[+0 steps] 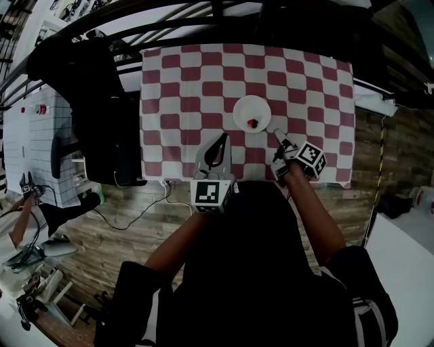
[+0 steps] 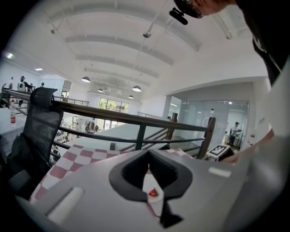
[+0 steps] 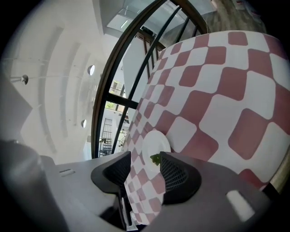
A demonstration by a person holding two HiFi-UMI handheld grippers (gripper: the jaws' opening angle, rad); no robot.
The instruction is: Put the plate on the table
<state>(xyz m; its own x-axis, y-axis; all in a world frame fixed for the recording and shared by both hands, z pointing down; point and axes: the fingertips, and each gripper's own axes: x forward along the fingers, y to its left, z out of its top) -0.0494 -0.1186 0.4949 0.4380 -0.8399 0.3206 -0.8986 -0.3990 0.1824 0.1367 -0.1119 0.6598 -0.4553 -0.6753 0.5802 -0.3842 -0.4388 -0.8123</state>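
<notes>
A white plate (image 1: 249,108) lies on the red-and-white checked tablecloth (image 1: 190,88), right of the middle, with a strawberry (image 1: 253,123) on its near rim. My left gripper (image 1: 222,139) hovers over the cloth just left of and nearer than the plate, open and holding nothing. In the left gripper view the plate (image 2: 152,181) and strawberry (image 2: 153,193) show through the gap between the jaws. My right gripper (image 1: 277,133) sits just off the plate's near right edge, also open and holding nothing. Its own view shows the plate (image 3: 155,144) beyond the jaws.
A black office chair (image 1: 102,95) stands against the table's left side. A dark railing (image 1: 203,17) runs behind the far edge. A cable (image 1: 135,210) trails over the wooden floor on the near left. Another person (image 1: 24,210) is at the far left.
</notes>
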